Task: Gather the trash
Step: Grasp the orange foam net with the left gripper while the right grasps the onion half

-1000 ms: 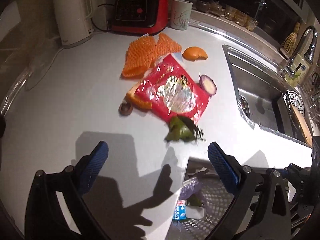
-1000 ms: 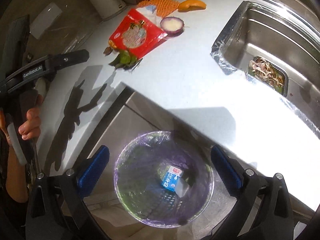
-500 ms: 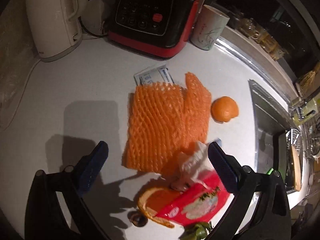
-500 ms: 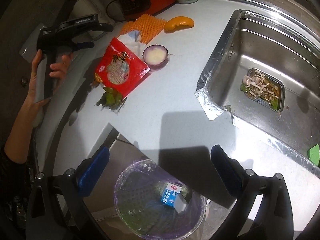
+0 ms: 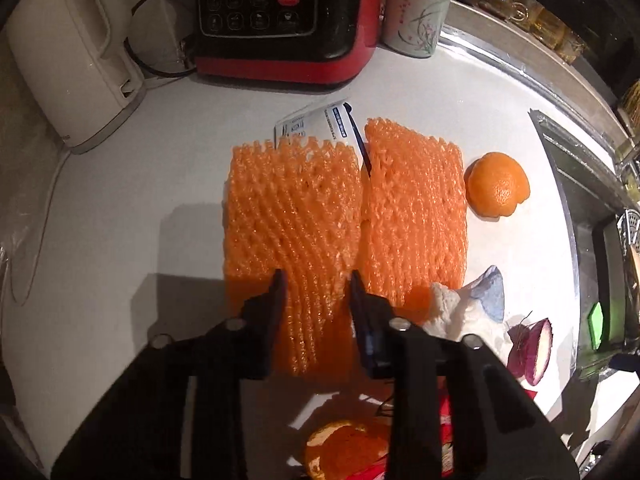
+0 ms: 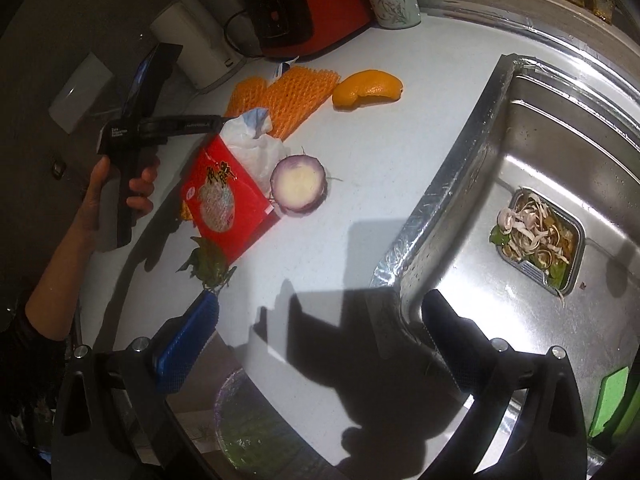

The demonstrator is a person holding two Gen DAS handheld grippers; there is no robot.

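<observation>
— Where white countertop (image 5: 120,240) meets steel, ends at a foil-taped lip along the sink (image 6: 540,184), with a food tray (image 6: 538,240) lying in the basin. Any bare surface?

— Plenty on the left half in the left wrist view, out toward the kettle (image 5: 76,60) and its cord; also a broad strip between the trash pile and the sink edge in the right wrist view. Back edge blocked by the red-and-black cooker (image 5: 280,20) and a cup (image 5: 416,8).

— And the trash?

— Clustered mid-counter: two orange foam nets (image 5: 296,216) side by side, a red packet (image 6: 228,200), crumpled tissue (image 6: 252,144), half a purple onion (image 6: 298,184), orange peel (image 5: 498,184), green leaves (image 6: 208,264) near the front edge. Bin (image 6: 248,432) with a purple liner just below the counter's front edge.

— Tongs?

— Left gripper (image 5: 318,280) narrowed, pinching a ridge of the near foam net between its tips. Right gripper (image 6: 320,312) spread wide, holding nothing, hovering over the front edge by the sink corner.
</observation>
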